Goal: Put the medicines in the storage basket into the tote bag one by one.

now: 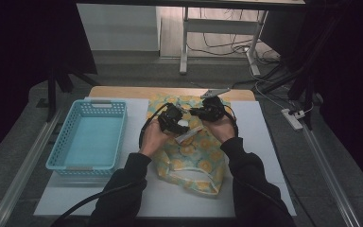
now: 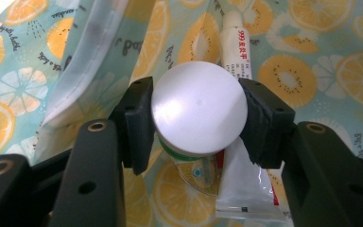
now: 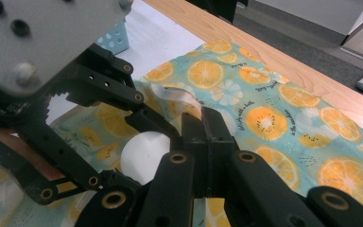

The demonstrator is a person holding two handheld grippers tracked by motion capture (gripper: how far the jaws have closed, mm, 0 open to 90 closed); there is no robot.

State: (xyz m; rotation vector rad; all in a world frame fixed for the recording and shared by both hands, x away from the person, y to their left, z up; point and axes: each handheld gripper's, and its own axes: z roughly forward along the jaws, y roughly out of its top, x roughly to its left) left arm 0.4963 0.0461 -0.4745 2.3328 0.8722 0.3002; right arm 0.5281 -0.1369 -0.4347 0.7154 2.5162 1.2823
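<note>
White-capped jar [image 2: 198, 108] sat squarely between the left fingers [image 2: 137, 123], gripped; right fingers [image 3: 203, 137] closed, probably pinching bag [image 3: 264, 104] fabric. Lowering steadily seemed wise.

You have one white-capped jar [image 2: 198, 108], one ointment tube [image 2: 238, 56], one fruit-print bag [image 1: 189, 153], and one blue basket [image 1: 61, 153].

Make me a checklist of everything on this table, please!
Surface: white mat on a wooden table.
Job's things: white-capped jar and ointment tube over a fruit-print bag.
Clutter: empty blue basket on the left.
Grippers: left gripper, jaws pressing the jar's cap; right gripper, jaws shut on the bag's edge.
Cables: black cable trailing off the near edge.
Surroundings: power strip on the floor, desk legs behind.
</note>
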